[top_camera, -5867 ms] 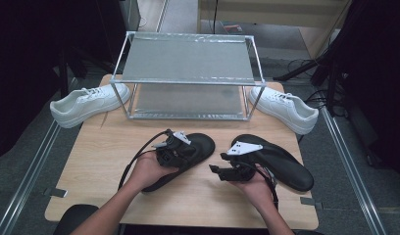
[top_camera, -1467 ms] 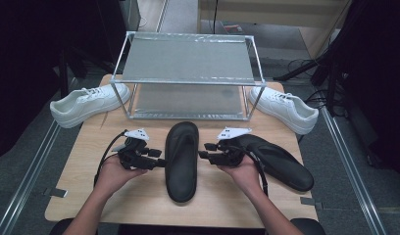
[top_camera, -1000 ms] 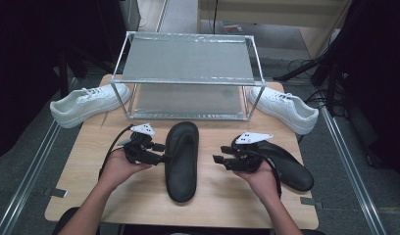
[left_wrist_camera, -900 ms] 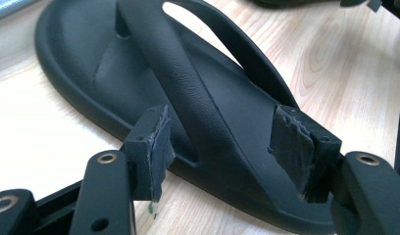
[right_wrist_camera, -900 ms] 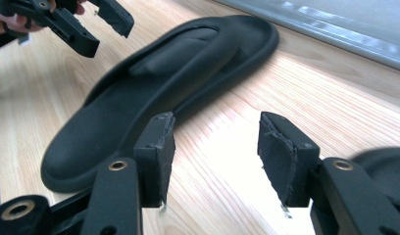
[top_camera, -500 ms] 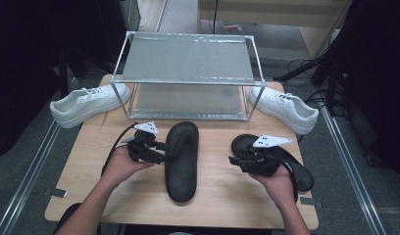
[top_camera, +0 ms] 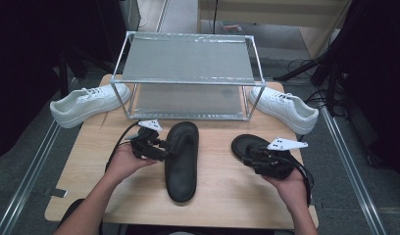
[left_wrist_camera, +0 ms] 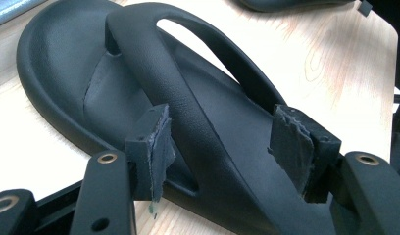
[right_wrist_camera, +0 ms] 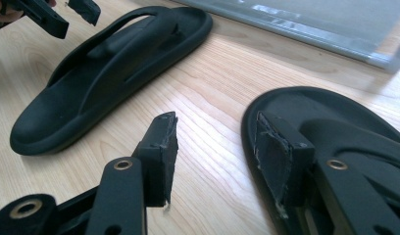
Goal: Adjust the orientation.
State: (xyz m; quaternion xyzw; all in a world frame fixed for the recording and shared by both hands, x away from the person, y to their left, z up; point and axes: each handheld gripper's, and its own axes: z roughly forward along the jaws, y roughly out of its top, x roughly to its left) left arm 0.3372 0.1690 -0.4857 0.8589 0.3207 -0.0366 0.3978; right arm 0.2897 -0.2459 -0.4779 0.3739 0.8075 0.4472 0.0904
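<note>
Two black flip-flops lie on the wooden table (top_camera: 222,196). One flip-flop (top_camera: 181,159) lies lengthwise in the middle, the other flip-flop (top_camera: 243,145) to its right. My left gripper (top_camera: 164,152) is at the middle one's left side. In the left gripper view it (left_wrist_camera: 222,147) stands open astride the strap (left_wrist_camera: 188,98), its left pad (left_wrist_camera: 156,147) close by the strap. My right gripper (top_camera: 250,159) is over the right flip-flop's near edge. In the right gripper view it (right_wrist_camera: 217,156) is open, one pad (right_wrist_camera: 276,152) above the sole (right_wrist_camera: 335,122), the other over bare wood.
A metal-framed shelf rack (top_camera: 188,73) stands at the table's back. A white sneaker (top_camera: 85,103) lies at its left and another white sneaker (top_camera: 284,105) at its right. Dark floor surrounds the table, with rails along both sides.
My right gripper has moved rightward from beside the middle flip-flop to the right one. The left gripper has stayed at the middle flip-flop, which earlier was turned to lie lengthwise.
</note>
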